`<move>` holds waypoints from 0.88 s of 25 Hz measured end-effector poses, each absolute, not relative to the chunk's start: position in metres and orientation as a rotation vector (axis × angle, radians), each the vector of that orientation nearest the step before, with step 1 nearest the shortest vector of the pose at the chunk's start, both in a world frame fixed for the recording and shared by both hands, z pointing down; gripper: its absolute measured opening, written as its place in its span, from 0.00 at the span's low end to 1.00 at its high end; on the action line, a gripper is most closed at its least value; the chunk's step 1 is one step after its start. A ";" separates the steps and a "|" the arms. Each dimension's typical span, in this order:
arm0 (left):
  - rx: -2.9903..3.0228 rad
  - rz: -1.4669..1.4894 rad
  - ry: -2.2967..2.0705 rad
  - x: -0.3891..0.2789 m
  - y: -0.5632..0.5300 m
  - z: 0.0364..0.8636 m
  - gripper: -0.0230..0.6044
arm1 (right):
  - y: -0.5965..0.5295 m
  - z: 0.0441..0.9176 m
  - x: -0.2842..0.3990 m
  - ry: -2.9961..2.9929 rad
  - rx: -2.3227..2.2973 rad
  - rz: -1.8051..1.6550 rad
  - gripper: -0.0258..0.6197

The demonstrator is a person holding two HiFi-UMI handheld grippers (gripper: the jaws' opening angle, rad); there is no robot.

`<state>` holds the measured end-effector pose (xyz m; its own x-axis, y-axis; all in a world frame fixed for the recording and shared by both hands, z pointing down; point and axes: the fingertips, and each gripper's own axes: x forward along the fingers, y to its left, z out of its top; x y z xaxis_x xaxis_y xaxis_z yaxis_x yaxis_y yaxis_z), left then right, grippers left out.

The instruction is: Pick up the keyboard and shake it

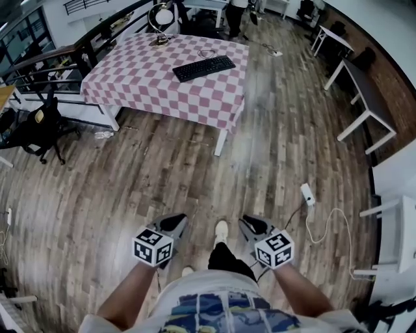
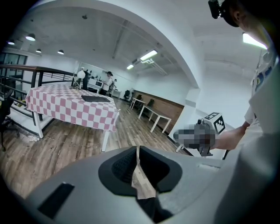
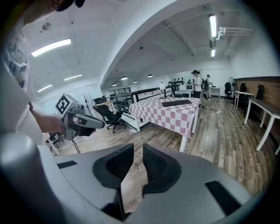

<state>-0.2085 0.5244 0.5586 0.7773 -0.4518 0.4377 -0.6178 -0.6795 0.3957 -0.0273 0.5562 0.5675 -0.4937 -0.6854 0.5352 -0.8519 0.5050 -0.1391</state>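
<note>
The black keyboard (image 1: 203, 67) lies flat on a table with a pink-and-white checked cloth (image 1: 143, 84), far ahead of me across the wooden floor. It also shows small in the left gripper view (image 2: 95, 99) and the right gripper view (image 3: 176, 103). Both grippers hang low by my waist, well away from the table. My left gripper (image 1: 175, 222) (image 2: 137, 151) is shut with nothing in it. My right gripper (image 1: 249, 224) (image 3: 138, 151) stands a little open, with only floor showing between its pads.
A white power strip (image 1: 307, 194) with a cable lies on the floor to my right. White-legged desks (image 1: 364, 97) line the right wall. A black office chair (image 1: 36, 130) and a railing stand at the left. A lamp (image 1: 159, 19) sits at the table's far end, and people stand beyond it.
</note>
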 end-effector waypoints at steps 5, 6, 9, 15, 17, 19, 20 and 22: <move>2.407 0.444 -0.837 -0.160 0.436 0.546 0.09 | 0.463 0.559 0.021 -2.380 1.232 0.555 0.15; 2.401 0.434 -0.840 -0.148 0.420 0.541 0.12 | 0.446 0.554 0.032 -2.386 1.226 0.550 0.15; 2.389 0.402 -0.876 -0.114 0.369 0.532 0.14 | 0.394 0.542 0.069 -2.401 1.205 0.548 0.15; 2.370 0.387 -0.922 -0.071 0.289 0.532 0.14 | 0.310 0.551 0.117 -2.401 1.194 0.577 0.15; 2.355 0.384 -0.935 -0.067 0.266 0.534 0.15 | 0.284 0.553 0.125 -2.401 1.193 0.585 0.16; 2.345 0.383 -0.946 -0.065 0.239 0.537 0.15 | 0.258 0.560 0.131 -2.399 1.191 0.605 0.16; 2.341 0.380 -0.950 -0.064 0.224 0.540 0.15 | 0.244 0.565 0.134 -2.395 1.189 0.620 0.16; 2.334 0.363 -0.956 -0.065 0.192 0.545 0.15 | 0.213 0.573 0.137 -2.386 1.183 0.641 0.17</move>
